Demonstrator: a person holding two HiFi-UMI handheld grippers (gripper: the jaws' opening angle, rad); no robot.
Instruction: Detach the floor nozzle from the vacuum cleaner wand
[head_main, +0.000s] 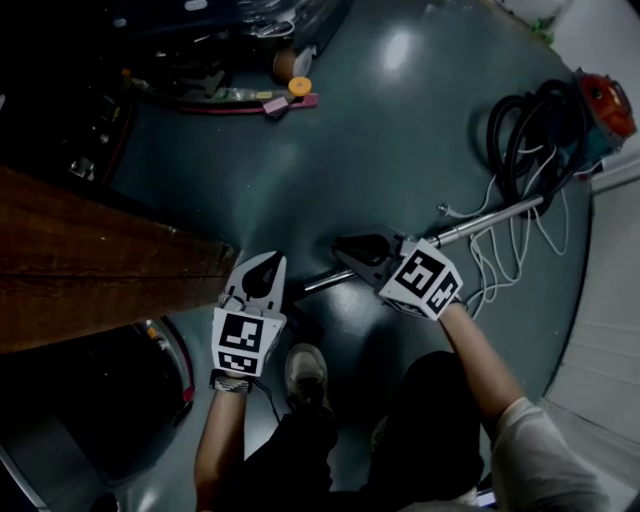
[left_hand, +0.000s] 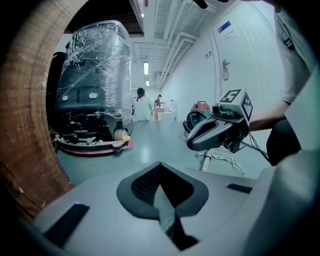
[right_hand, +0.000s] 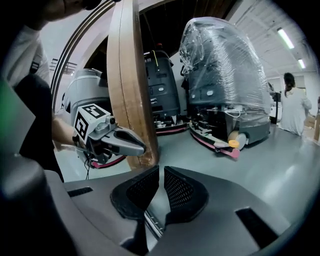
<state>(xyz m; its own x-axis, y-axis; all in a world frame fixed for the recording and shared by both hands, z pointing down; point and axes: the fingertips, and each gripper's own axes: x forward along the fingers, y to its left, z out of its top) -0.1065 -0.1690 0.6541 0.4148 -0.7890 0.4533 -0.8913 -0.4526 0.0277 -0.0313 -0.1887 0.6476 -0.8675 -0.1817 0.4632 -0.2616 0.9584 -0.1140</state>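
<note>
The vacuum's metal wand lies slanted across the grey-green floor, running from the hose side down to a spot between my two grippers. Its lower end passes into a dark patch beside the person's shoe, where I cannot make out the floor nozzle. My right gripper hovers right over the wand, shut and holding nothing; a strip of the wand shows beneath its jaws. My left gripper is just left of the wand's lower end, shut and empty. From the left gripper view, the wand rises under the right gripper.
The red vacuum body with its coiled black hose and white cable sits at the right. A big wooden spool stands close on the left. A plastic-wrapped machine and people are farther off.
</note>
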